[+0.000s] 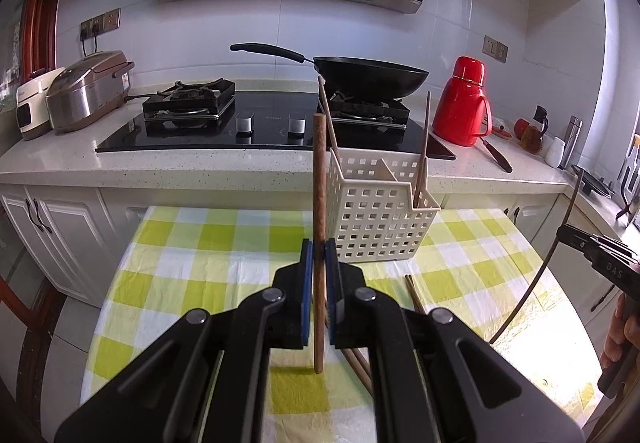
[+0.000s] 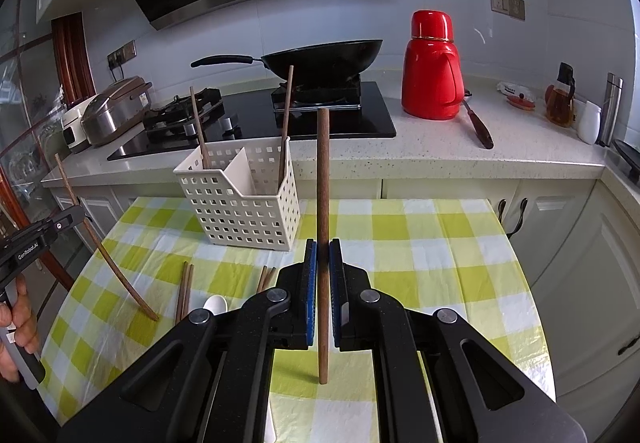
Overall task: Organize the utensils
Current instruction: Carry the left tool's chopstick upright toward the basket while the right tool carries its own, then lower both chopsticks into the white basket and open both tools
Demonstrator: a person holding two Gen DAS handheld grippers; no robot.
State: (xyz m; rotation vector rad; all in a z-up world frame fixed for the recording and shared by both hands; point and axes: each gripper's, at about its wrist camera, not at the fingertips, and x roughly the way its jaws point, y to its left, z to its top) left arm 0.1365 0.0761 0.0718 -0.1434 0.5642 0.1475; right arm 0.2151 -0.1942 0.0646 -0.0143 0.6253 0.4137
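Note:
My left gripper (image 1: 319,248) is shut on a brown chopstick (image 1: 319,203), held upright with its tip on the checked cloth, just left of the white slotted basket (image 1: 380,219). My right gripper (image 2: 323,249) is shut on another brown chopstick (image 2: 323,179), upright, to the right of the basket (image 2: 240,211). The basket has a divider and holds two chopsticks (image 2: 285,123), one in each compartment. Loose chopsticks (image 2: 185,291) and a white spoon (image 2: 216,303) lie on the cloth between the grippers. The left gripper with its stick also shows at the left of the right wrist view (image 2: 100,243).
The table carries a yellow-green checked cloth (image 2: 420,243). Behind it runs a counter with a gas hob, a black wok (image 2: 324,59), a red thermos (image 2: 432,71), rice cookers (image 1: 84,91), a knife (image 2: 478,123) and small bottles at the right.

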